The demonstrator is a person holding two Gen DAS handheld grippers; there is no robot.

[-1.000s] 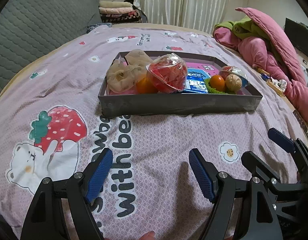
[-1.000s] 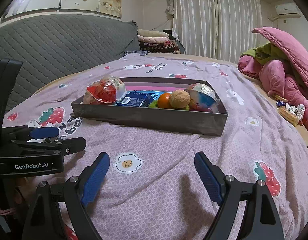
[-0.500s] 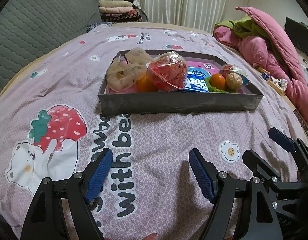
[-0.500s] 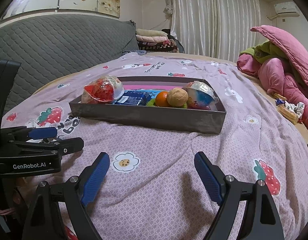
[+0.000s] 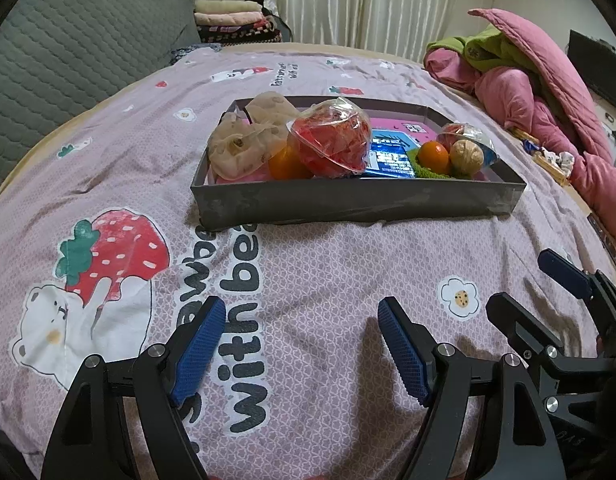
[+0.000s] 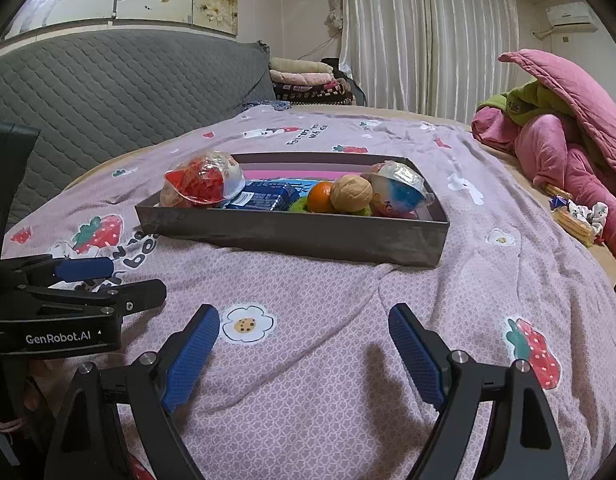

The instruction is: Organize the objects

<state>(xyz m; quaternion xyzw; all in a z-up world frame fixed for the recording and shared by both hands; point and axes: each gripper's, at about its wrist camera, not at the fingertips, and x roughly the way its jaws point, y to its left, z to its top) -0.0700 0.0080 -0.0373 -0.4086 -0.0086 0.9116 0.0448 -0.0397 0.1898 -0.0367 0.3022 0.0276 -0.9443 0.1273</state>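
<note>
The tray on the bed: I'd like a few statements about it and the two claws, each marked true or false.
1. The grey tray rests on the patterned bedsheet. True.
2. The left claw grips a walnut. False: its jaws stand open with nothing between them, and the walnut lies in the tray.
3. A small orange fruit sits right beside the walnut. True.
4. The right claw is shut. False: it is open and holds nothing, above bare sheet short of the tray.
5. The tray holds nothing. False: it holds, among other things, a clear bag of red contents and a blue packet.
</note>
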